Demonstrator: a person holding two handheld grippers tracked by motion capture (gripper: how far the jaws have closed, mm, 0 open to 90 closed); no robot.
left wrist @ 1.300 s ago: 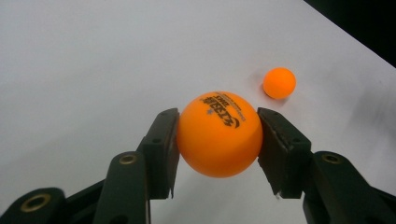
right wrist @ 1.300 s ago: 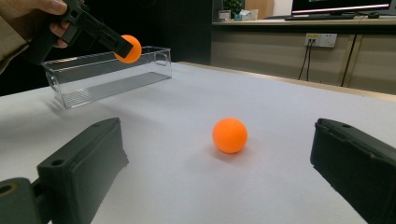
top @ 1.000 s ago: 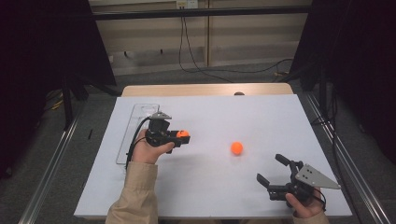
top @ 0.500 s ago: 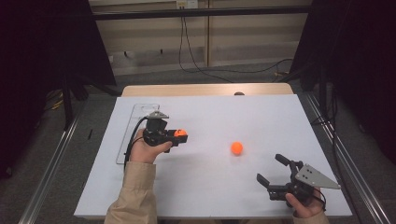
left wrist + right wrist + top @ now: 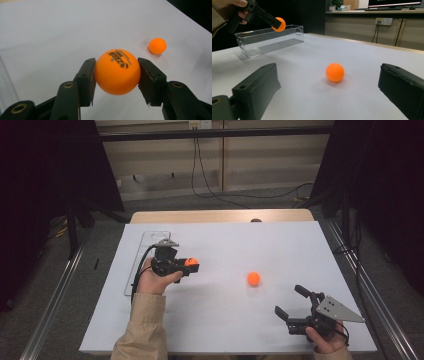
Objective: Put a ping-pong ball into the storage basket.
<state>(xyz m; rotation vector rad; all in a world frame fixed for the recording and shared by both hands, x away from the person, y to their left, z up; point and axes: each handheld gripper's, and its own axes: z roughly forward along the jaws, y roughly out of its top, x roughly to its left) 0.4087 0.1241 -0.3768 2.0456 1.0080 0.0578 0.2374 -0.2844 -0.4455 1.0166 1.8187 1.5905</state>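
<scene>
Nothing moved, left gripper jaws clamping printed ball (lifted), right gripper jaws spread.

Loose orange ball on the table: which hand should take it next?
Right. The right gripper is open and empty, with the loose ball ahead between its jaws. The left gripper is already shut on another orange ball, near the clear tray.
</scene>
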